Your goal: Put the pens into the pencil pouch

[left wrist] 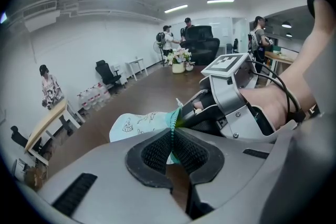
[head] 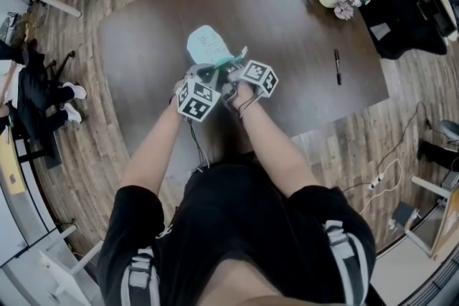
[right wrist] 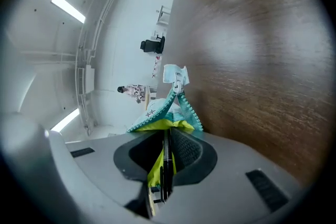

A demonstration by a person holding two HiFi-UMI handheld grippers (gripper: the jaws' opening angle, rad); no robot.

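Front end of pen (right wrist: pixel 164 165) hidden inside pouch (right wrist: pixel 153 110) lining.

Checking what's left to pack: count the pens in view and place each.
2. One black pen lies on the table, right of the pouch. The second pen is clamped in the right tool at the pouch's opening. More may be hidden inside the pouch.

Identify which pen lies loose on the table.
The black pen on the right of the table; the other pen is clamped in the right gripper.
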